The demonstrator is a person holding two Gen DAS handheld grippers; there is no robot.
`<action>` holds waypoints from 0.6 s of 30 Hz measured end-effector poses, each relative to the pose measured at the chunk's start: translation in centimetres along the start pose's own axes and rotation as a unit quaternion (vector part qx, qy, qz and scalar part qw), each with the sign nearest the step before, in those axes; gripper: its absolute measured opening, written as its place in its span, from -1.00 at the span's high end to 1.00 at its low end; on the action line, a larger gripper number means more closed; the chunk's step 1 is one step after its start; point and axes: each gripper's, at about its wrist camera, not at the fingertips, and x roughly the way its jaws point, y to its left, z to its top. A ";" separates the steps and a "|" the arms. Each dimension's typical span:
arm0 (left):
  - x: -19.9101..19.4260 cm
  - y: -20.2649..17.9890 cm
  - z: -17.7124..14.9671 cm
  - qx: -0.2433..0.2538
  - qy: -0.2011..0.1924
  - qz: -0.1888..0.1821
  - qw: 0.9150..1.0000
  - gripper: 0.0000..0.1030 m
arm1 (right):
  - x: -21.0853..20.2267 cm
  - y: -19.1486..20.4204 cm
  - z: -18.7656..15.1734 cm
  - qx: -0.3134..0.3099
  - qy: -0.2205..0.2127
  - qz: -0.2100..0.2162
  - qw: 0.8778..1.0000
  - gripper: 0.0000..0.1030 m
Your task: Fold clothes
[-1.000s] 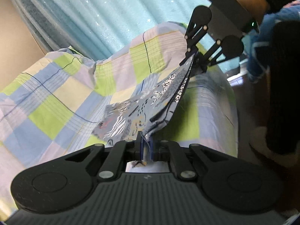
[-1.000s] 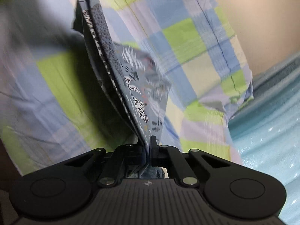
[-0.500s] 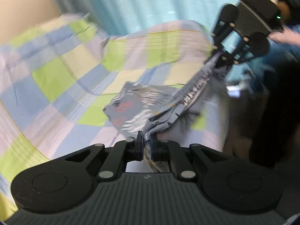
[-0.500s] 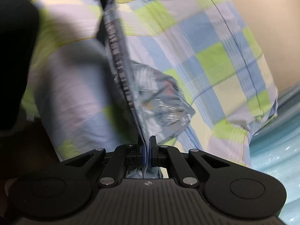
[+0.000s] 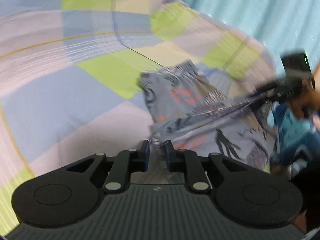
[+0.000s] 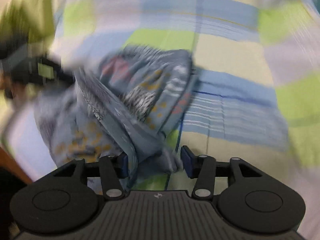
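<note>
Garment: grey-blue printed cotton garment (image 5: 192, 108), centre frame, landing on checked bed sheet (image 5: 60, 100).
Left claw (image 5: 157, 152): just parted, hem loose between.
Right claw (image 6: 156, 163): just opened wide, cloth slack between.
Handling: light, limp; regrasp at hems.

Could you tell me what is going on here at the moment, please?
A person with a gripper in each hand is folding a grey-blue patterned garment on a bed with a checked sheet. Both grippers have just been opening. The left gripper has its jaws slightly parted at the cloth's edge; the right gripper stands wider, with the cloth loose between its jaws. The garment lies bunched on the sheet. Both views are blurred.
</note>
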 end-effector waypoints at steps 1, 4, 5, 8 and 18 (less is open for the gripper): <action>-0.4 0.4 -0.1 -0.016 -0.005 0.005 1.000 0.77 | -0.5 -0.8 -0.8 0.033 -0.018 0.010 0.999 0.07; -1.8 1.5 -0.7 -0.058 -0.017 0.011 0.998 0.77 | -1.9 -2.6 -3.5 0.114 -0.067 0.023 0.991 -0.01; -2.3 1.8 -0.9 -0.071 -0.021 0.010 0.997 0.77 | -2.3 -2.9 -4.3 0.136 -0.082 0.031 0.987 -0.05; -3.4 2.3 -1.5 -0.093 -0.024 -0.007 0.995 0.75 | -2.9 -4.3 -6.2 0.213 -0.121 0.088 0.966 -0.11; 0.0 0.3 0.4 -0.083 -0.009 -0.046 0.995 0.40 | -4.2 -5.6 -6.4 0.276 -0.181 0.089 0.940 -0.25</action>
